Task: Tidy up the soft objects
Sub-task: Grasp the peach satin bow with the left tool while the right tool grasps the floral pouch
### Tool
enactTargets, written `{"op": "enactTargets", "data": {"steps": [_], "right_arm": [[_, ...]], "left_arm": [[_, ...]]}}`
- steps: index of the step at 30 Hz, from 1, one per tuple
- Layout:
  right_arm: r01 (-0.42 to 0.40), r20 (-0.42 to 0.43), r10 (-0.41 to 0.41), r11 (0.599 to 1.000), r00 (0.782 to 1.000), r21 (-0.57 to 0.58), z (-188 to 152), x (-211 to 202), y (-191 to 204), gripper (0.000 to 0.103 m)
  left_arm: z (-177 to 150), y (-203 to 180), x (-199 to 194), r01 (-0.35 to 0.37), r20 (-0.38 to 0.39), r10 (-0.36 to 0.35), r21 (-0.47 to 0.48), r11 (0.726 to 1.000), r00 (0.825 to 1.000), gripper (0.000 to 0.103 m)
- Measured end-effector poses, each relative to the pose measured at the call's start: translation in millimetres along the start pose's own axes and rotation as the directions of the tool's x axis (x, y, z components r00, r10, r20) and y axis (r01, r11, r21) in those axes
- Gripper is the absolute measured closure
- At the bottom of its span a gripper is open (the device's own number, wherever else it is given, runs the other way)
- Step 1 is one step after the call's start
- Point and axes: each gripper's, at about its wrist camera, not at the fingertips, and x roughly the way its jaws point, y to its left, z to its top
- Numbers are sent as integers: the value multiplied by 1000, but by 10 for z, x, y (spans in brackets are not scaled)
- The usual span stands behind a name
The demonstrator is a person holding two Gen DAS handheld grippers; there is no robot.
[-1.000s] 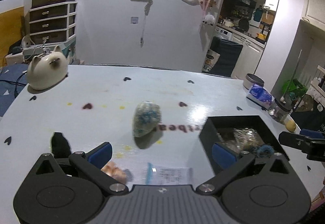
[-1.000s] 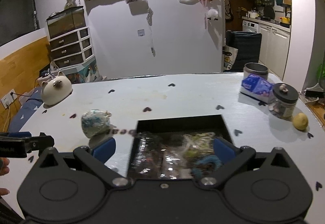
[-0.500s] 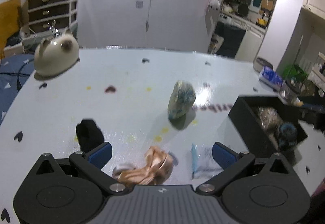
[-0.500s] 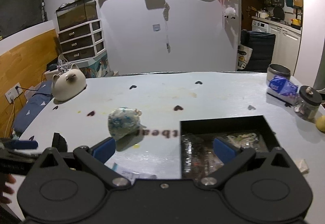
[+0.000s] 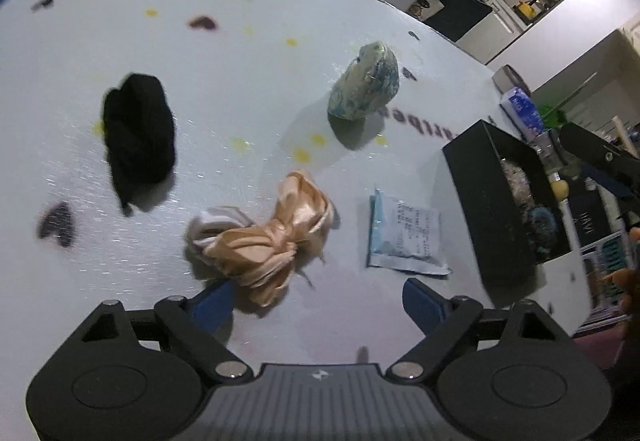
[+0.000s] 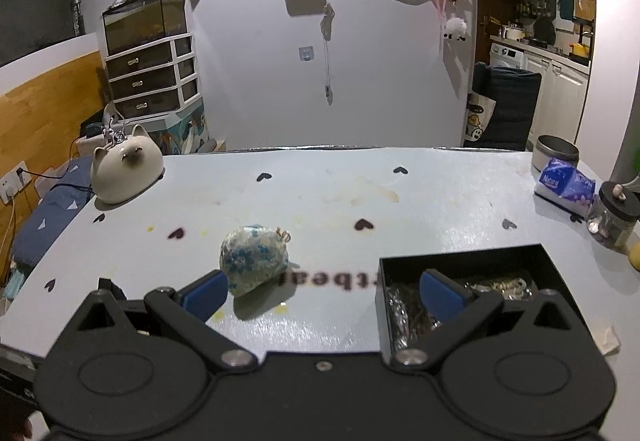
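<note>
Partly hidden behind the left tool (image 5: 316, 307): the near end of a crumpled peach satin cloth with a white patch (image 5: 266, 241), lying close to the near edge of the pale heart-printed desk (image 5: 240, 89). Tilted down over that cloth, blue fingers (image 5: 422, 305) spread wide, gripping nothing. Blurred toward the desk's left edge: a bunched black sock (image 5: 138, 135). Mid-desk, standing upright: a rounded blue-and-white floral fabric pouch (image 5: 366, 87). Near the cloth, flat: a light blue sealed packet with printed label (image 5: 404, 237). At the right edge: an open black rectangular box (image 5: 504, 201), contents murky. Held level and low at the near edge: the right tool (image 6: 322, 291), fingers likewise wide apart and empty, the pouch (image 6: 254, 263) just ahead of its left finger.
</note>
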Motion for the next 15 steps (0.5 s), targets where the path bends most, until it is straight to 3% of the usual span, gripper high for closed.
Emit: {"op": "enactTargets", "data": {"steps": [4, 10, 15], "right_arm": [[6, 0, -6, 1000, 1000, -10, 69, 55, 31, 0], [19, -5, -19, 1000, 1000, -17, 159, 141, 34, 0], [-28, -39, 25, 997, 999, -73, 262, 367, 93, 0]], "left_arm": [[90, 13, 123, 32, -5, -32, -36, 999, 999, 12], [333, -2, 317, -62, 21, 63, -23, 998, 998, 11], [485, -60, 425, -102, 42, 102, 10, 995, 994, 11]]}}
